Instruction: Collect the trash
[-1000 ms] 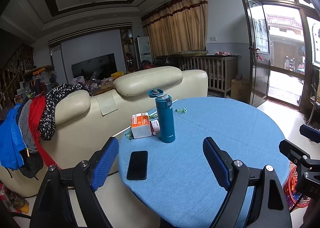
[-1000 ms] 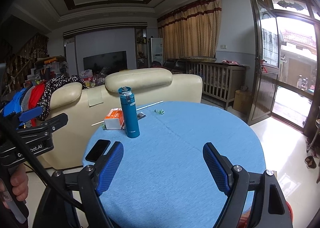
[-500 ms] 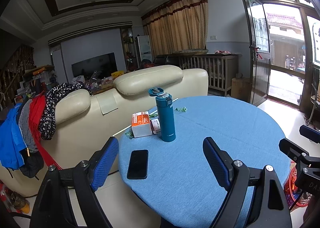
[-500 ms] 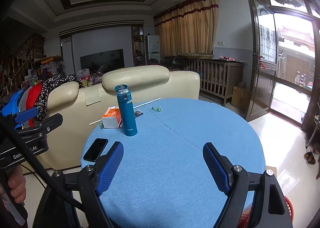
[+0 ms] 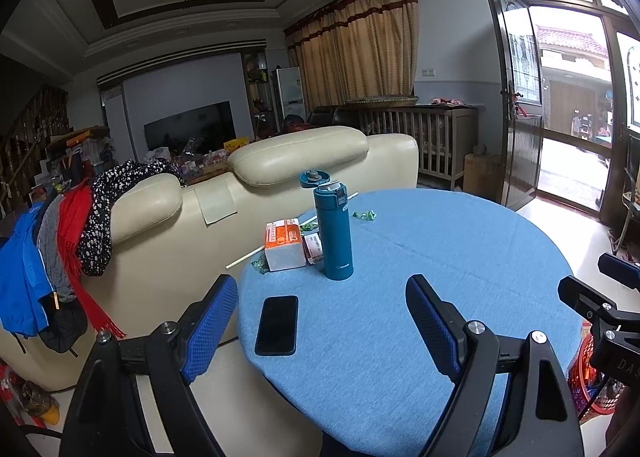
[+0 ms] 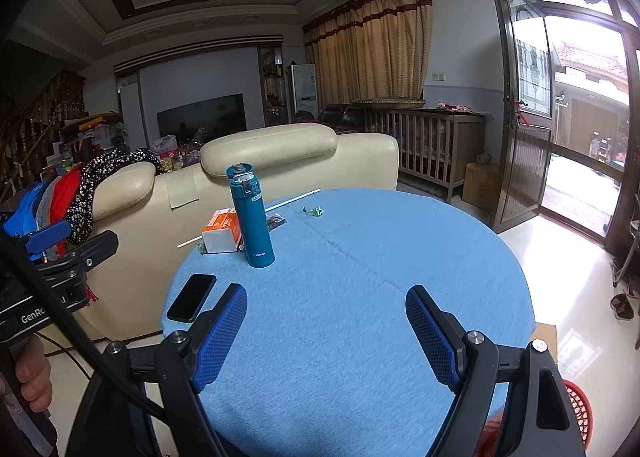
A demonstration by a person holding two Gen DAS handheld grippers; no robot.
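Table (image 5: 460, 241) fills the space ahead of both tongs; red bin (image 6: 580, 413) waits low on the right. Left tongs (image 5: 322, 321) and right tongs (image 6: 326, 327) gape wide, empty. Green wrappers (image 5: 365, 215) lie far ahead, past the flask (image 5: 332, 233).

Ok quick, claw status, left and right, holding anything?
Left claw: open, empty, above the near edge of the blue table.
Right claw: open, empty, over the table.
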